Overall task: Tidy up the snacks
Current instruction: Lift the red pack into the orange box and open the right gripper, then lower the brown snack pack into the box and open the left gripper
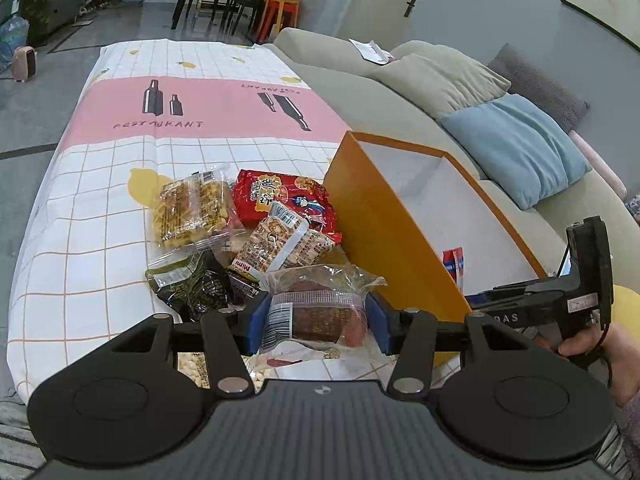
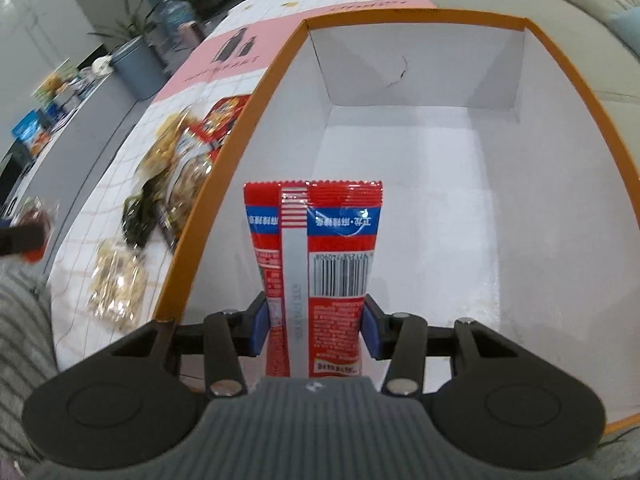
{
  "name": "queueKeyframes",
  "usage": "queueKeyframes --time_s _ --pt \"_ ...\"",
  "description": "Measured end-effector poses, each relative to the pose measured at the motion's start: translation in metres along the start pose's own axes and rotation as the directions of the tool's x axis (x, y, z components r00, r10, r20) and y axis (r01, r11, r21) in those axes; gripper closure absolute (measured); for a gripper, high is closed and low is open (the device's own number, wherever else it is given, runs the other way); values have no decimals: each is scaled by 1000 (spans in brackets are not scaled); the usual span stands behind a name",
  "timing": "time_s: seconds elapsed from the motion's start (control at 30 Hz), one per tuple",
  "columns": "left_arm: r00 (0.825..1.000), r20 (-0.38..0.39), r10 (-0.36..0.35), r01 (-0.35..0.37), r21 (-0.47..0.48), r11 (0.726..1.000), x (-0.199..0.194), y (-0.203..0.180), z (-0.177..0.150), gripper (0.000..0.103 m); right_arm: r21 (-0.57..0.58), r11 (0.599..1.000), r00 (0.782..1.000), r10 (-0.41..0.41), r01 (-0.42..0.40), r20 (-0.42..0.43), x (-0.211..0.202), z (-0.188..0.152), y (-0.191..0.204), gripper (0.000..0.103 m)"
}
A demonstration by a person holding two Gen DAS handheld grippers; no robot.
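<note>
Red sachet [image 2: 316, 256] gripped by right fingers [image 2: 370, 332] over orange box [image 2: 224, 184]; left fingers [image 1: 258, 328] clamp brown cake packet [image 1: 320, 312].

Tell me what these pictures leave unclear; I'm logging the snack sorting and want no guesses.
- Left wrist view: the dark cake packet hides the table under it; the orange box wall hides most of the red packet.
- Right wrist view: loose snacks are motion-blurred, labels unreadable; the red packet's lower end is behind the gripper body.

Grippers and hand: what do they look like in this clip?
Both the left gripper and right gripper have black linkage arms with silver pivot pins, blue finger pads, a ribbed grey body and round black discs. The bare right hand shows a grey fuzzy sleeve.
</note>
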State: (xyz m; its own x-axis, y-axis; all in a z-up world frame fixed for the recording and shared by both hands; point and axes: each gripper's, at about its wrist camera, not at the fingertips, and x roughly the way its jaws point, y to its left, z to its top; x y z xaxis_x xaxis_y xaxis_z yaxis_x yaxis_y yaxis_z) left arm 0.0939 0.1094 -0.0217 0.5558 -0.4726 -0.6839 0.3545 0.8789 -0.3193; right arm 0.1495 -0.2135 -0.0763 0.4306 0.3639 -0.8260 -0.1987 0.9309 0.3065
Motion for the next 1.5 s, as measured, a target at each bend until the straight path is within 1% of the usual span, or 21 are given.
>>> queueKeyframes --time_s 0.23,0.4,0.5,0.6,0.7,0.77,0.8,0.87,0.9,0.93,1.0,1.1,1.13,1.17,1.2,1.23,1.27,1.3,1.33,1.43,1.5 --pt "1000 1 6 -6 -9 1000 -3 1 0 44 -57 997 998 56 -58 -32 -10 -12 -9 55" --pt "1000 1 3 -3 -2 1000 -2 -1 -1 44 -11 999 999 46 -47 -19 -4 -11 -9 55" --pt "1000 -2 0 0 7 1000 -2 -3 -1 44 0 1000 1000 25 -25 -4 2 -8 -3 52" --pt "1000 -2 -8 8 15 1000 -4 -6 -1 44 38 999 999 33 -32 -37 5 -4 -7 45" --pt "1000 10 -30 30 43 999 -7 -15 1 44 161 978 986 147 -133 -78 6 -2 -21 28" --pt "999 19 -40 39 48 998 -8 -25 5 44 225 964 988 152 -139 -41 2 -1 -28 27" --pt "998 20 -51 50 47 998 -7 -31 8 44 226 966 991 133 -126 -15 -2 0 -29 27" --pt "997 13 -78 77 39 996 -3 -43 15 44 189 980 997 44 -57 70 -17 1 -27 27" --pt "996 10 -91 90 35 995 0 -50 18 44 171 985 993 1 -21 118 -24 1 -25 27" --pt "994 6 -107 107 31 994 4 -59 22 44 153 988 984 -54 28 171 -33 0 -23 27" --pt "990 -5 -139 139 16 990 15 -75 28 44 135 986 953 -135 101 271 -50 -2 -20 27" --pt "972 -56 -230 228 -43 973 38 -97 32 44 161 969 883 -238 187 404 -73 -7 -18 27" --pt "964 -78 -256 253 -44 966 47 -104 32 44 168 959 852 -282 230 441 -80 -9 -18 27" --pt "960 -97 -264 262 -36 965 54 -112 31 44 182 945 820 -325 270 472 -86 -11 -18 27" --pt "962 -116 -249 248 -22 969 63 -119 30 44 198 934 794 -357 297 492 -91 -13 -19 25" --pt "961 -133 -242 245 5 969 71 -127 26 44 217 923 770 -384 316 510 -95 -15 -21 23" --pt "959 -158 -236 244 32 969 80 -135 23 44 230 919 756 -395 321 522 -98 -17 -25 23" --pt "957 -186 -223 236 46 971 88 -141 19 44 239 919 750 -395 315 531 -100 -18 -29 23" --pt "955 -209 -213 228 49 973 96 -145 17 44 243 921 752 -389 305 532 -102 -19 -33 23" --pt "949 -244 -202 218 39 975 116 -153 12 44 232 930 778 -365 285 510 -96 -19 -39 23" --pt "949 -252 -191 210 51 976 124 -156 10 43 223 932 787 -360 285 501 -92 -19 -39 23"
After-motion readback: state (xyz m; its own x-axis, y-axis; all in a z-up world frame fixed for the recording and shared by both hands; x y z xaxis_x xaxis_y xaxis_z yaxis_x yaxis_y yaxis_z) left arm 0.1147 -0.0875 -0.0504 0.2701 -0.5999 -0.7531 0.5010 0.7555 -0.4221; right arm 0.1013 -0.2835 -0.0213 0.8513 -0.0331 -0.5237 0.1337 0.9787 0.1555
